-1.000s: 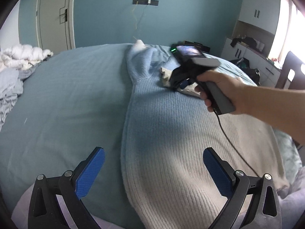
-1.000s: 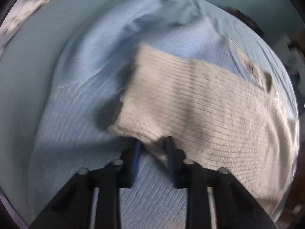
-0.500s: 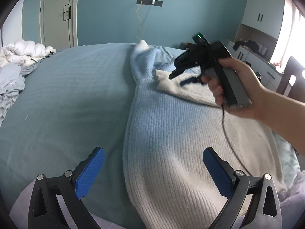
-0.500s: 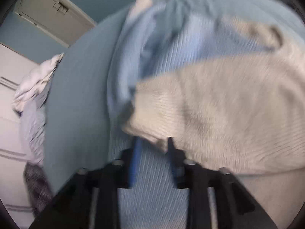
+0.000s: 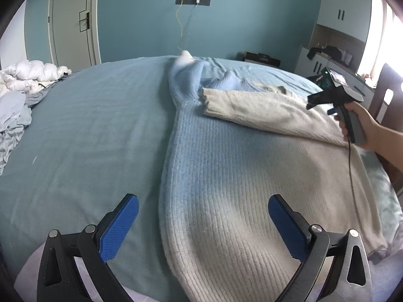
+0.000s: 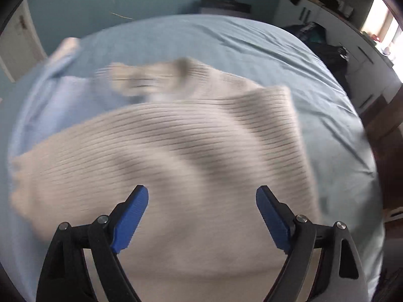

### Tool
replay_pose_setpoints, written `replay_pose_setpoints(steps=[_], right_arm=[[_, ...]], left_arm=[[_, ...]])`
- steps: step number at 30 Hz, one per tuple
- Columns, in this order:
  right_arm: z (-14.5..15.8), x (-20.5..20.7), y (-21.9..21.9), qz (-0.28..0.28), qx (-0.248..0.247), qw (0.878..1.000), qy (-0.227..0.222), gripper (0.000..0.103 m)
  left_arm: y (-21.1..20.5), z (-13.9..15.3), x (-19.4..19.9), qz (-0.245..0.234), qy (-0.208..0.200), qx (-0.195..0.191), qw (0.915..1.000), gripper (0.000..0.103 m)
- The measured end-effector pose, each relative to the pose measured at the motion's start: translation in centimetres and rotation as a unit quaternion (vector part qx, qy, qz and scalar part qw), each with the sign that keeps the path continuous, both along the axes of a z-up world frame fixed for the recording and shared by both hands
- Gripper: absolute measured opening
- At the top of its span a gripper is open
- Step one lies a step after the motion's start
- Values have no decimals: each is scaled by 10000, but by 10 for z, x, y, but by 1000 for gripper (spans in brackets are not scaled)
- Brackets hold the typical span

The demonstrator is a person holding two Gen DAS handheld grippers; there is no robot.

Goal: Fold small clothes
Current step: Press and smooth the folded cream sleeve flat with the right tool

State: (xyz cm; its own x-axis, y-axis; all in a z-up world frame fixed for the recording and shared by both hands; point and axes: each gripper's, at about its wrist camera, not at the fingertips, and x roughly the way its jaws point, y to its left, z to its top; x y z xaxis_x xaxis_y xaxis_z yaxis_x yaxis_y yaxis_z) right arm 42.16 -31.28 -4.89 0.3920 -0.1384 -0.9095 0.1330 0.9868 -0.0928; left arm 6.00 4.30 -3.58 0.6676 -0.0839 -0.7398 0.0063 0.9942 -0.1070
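A ribbed knit sweater (image 5: pixel 226 176), pale blue fading to cream, lies flat on the bed. Its cream sleeve (image 5: pixel 254 113) is folded across the chest, cuff toward the left. My left gripper (image 5: pixel 202 210) stands open low over the sweater's near hem, nothing between its blue pads. In the left wrist view my right gripper (image 5: pixel 320 102) hovers at the far right above the sleeve's shoulder end, held by a hand (image 5: pixel 362 125). The right wrist view is blurred: the right gripper (image 6: pixel 201 196) has its jaws opening wide above the cream sweater (image 6: pixel 176 151), with no cloth between them.
The sweater rests on a blue bedsheet (image 5: pixel 88 138). A heap of white and grey laundry (image 5: pixel 22 88) sits at the left edge. A cabinet (image 5: pixel 335 58) with dark clutter and a dark chair (image 5: pixel 388 88) stand to the right of the bed. A door (image 5: pixel 73 22) is behind.
The right gripper let go of the sleeve cuff, opened, and swept away to the right along the sleeve. The sleeve now lies folded across the sweater. The left gripper stayed put.
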Motion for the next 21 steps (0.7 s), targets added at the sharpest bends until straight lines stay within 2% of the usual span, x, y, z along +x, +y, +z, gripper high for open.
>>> replay_pose_setpoints(steps=[3,5,6,9,10,14,17,19,20,21], right_arm=[[-14,20,-34,-416,393,9979,315,85],[-46,36,-41,-490,533,9920,1030,85],[-42,39,-40,-478,500,9933,925,86],[1,52,-41,-513,629,9966,-151,85],[6,56,-45,-618,724,9950,-299,85],[-12,87,-68,-1277,28,9917,106,85],[-28,92,-92,-1365,-46,9901,329,85],[-37,86,-106,-1329,228,9900,408,67],[-42,88,-110,-1322,299,9900,387,48],[-41,89,-113,-1323,255,9905,275,37]], left_arm=[[-3,-6,3,-21,90,60,9999,103],[-4,-9,5,-50,163,87,9998,103],[-5,-10,5,-67,184,109,9997,103],[-8,-10,6,-110,175,140,9997,103],[-7,-10,6,-122,176,139,9997,103],[-7,-14,7,-145,307,78,9994,103],[-8,-15,4,-185,312,92,9993,103],[-11,-17,4,-239,321,142,9991,103],[-12,-18,6,-263,344,169,9989,103],[-12,-20,7,-279,379,179,9987,103]])
